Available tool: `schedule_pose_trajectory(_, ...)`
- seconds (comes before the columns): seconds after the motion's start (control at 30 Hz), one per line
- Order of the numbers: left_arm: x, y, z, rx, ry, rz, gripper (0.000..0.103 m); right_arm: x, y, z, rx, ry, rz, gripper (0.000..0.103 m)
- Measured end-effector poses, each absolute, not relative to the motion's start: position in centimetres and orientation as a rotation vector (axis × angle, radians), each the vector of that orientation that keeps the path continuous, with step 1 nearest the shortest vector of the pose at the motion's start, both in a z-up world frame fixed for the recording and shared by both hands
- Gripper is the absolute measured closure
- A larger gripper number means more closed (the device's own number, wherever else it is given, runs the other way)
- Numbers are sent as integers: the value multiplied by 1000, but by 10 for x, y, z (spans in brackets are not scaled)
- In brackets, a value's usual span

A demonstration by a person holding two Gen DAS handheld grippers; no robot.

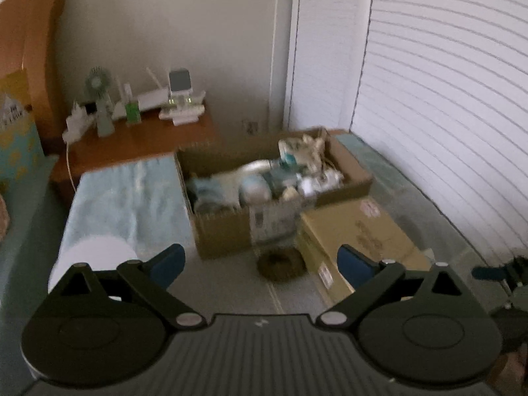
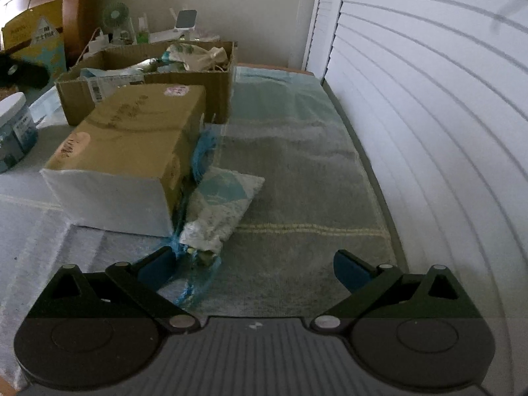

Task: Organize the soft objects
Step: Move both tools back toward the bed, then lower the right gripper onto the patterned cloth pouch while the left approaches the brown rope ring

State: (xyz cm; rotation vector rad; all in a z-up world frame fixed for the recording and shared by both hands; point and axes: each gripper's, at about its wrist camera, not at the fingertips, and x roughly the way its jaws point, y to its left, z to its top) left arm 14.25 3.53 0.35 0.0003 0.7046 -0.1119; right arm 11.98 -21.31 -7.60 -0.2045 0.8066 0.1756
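Between your right gripper's (image 2: 255, 269) spread, empty fingers, the patterned soft pouch (image 2: 217, 204) with blue netting lies on the bed's grey-green towel (image 2: 297, 178), touching the closed carton (image 2: 132, 138). Your left gripper (image 1: 260, 260) also has its fingers wide apart, holding nothing, above a dark round object (image 1: 280, 265). Farther on, the open cardboard box (image 1: 224, 227) holds soft items, near the bed's far edge.

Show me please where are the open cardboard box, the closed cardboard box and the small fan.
open cardboard box (image 1: 224, 231), left wrist view, on its front wall.
closed cardboard box (image 2: 132, 132), right wrist view, on its top face.
small fan (image 1: 96, 82), left wrist view, on its round head.
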Motion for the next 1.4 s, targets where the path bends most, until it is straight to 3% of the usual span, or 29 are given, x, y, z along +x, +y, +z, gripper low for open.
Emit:
schedule_pose_trajectory(0.77, 156, 31, -69, 99, 910, -228, 4, 117, -222, -76, -201, 803, 130, 0)
schedule_pose_trajectory(0.8, 157, 32, -73, 98, 920, -235, 1, 118, -222, -76, -198, 805, 131, 0)
schedule_pose_trajectory(1.2, 147, 37, -77, 112, 848, -270, 0, 117, -227, -78, -180, 804, 155, 0)
schedule_pose_trajectory(1.4, 152, 35, -72, 117, 813, -279, 8, 114, -228, -78, -180, 802, 186, 0)
